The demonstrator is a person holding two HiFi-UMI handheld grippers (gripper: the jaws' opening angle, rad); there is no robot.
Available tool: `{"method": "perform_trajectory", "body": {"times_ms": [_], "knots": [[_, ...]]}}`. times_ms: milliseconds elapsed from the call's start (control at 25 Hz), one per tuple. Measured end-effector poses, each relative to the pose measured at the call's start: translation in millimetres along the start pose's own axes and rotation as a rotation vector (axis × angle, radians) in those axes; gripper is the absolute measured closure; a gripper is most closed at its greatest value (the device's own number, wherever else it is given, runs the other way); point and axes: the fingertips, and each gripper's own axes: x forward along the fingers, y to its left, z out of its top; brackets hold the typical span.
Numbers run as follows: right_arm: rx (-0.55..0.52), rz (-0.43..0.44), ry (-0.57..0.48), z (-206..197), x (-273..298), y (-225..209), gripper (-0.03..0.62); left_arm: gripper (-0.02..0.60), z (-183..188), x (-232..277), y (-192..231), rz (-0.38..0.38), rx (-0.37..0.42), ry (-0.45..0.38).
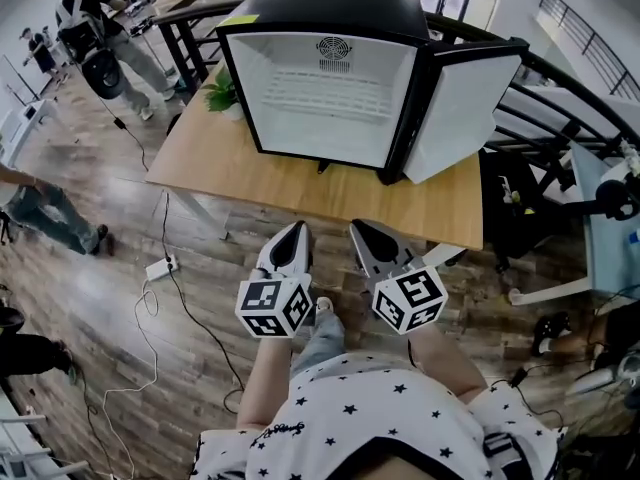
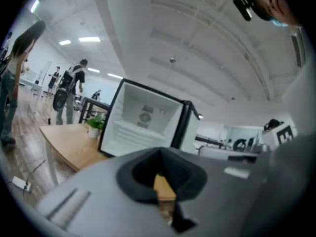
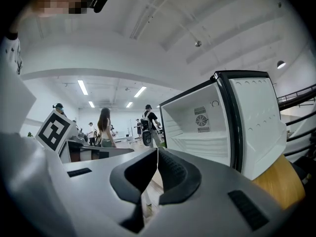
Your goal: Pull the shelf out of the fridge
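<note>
Presently, left gripper (image 1: 295,236) and right gripper (image 1: 362,233) side by side, held level, both clenched empty, pointing toward the open fridge (image 1: 330,98) on the table (image 1: 215,163).

shirt (image 1: 372,410): white, black stars | left claw (image 1: 297,230), right claw (image 1: 358,228): grey, marker cubes (image 1: 274,308)

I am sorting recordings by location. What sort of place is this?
Probably an open office or lab workspace: a small fridge stands open on a wooden table, cables trail over the wood floor, and people with desks fill the background.
</note>
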Motion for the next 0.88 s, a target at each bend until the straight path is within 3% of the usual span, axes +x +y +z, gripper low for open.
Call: {"method": "perform_trajectory", "body": {"times_ms": [880], "knots": [[0.004,-0.127,-0.042,32,120,-85,0.572,0.577,39,140,64,-0.120,-0.010,0.039]]}}
